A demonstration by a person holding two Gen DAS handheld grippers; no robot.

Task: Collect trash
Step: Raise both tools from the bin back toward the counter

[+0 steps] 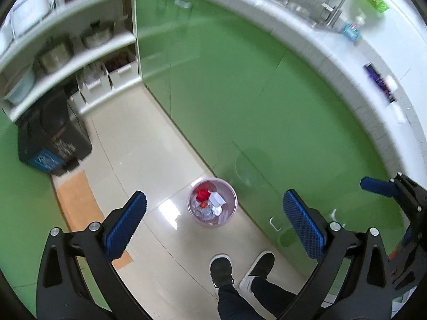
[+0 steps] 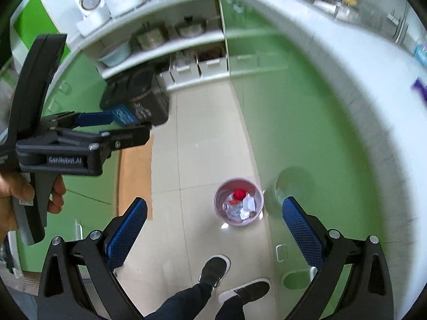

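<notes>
Open floor around wastebasket

Green cabinet fronts, cream floor tiles, a pale pink bin holding red and white scraps — blue cross-hatched gripper pads.

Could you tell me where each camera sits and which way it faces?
Left wrist: on the left gripper, looking down at the pink bin on the floor; open jaws, shoes, right gripper's tip at right.
Right wrist: on the right gripper, also facing down; open jaws, legs, hand-held left gripper at left.
Shared: bin, green cabinets, black box.
</notes>
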